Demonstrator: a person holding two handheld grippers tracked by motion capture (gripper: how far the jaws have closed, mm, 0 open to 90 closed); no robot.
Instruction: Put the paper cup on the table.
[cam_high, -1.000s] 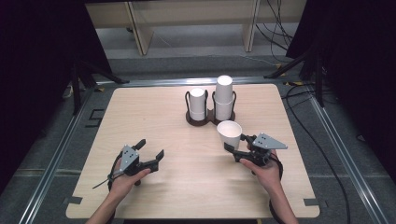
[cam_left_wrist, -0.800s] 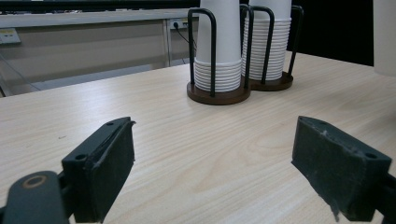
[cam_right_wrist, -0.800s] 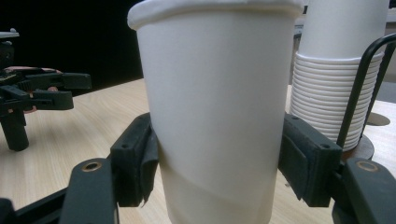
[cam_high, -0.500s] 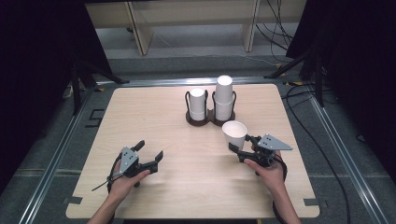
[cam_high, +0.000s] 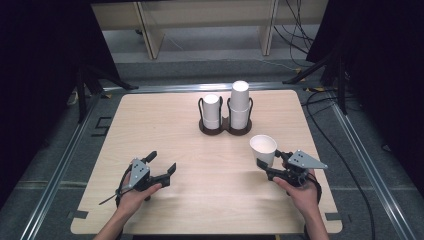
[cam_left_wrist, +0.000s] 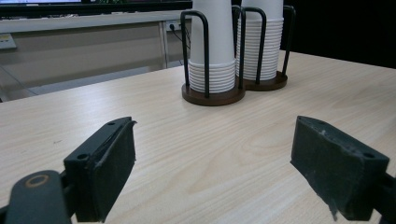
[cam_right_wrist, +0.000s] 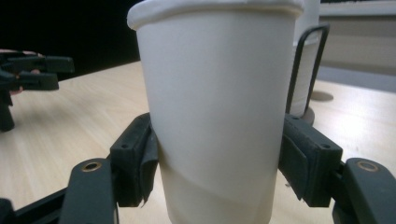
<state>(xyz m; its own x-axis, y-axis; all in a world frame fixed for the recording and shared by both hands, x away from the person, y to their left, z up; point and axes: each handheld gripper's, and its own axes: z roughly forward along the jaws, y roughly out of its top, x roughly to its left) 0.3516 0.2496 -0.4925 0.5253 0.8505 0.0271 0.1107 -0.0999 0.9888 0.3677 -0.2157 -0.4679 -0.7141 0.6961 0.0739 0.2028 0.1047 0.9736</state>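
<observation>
White paper cup (cam_high: 263, 148), unprinted and upright, sits clamped between the right gripper (cam_high: 267, 167) jaws near the table (cam_high: 150, 130) edge. The left gripper (cam_high: 162, 165) gapes wide, empty. Beyond stands the double cup holder (cam_high: 225, 127), stacked.

A pale wood-grain table (cam_high: 165, 120) with rounded corners stands on a grey floor (cam_high: 370, 150); toward its far edge, near the middle, sits a dark double cup holder (cam_high: 225, 126) with wire loops; each round base carries a stack of white paper cups (cam_high: 239, 105), the right stack taller.
</observation>
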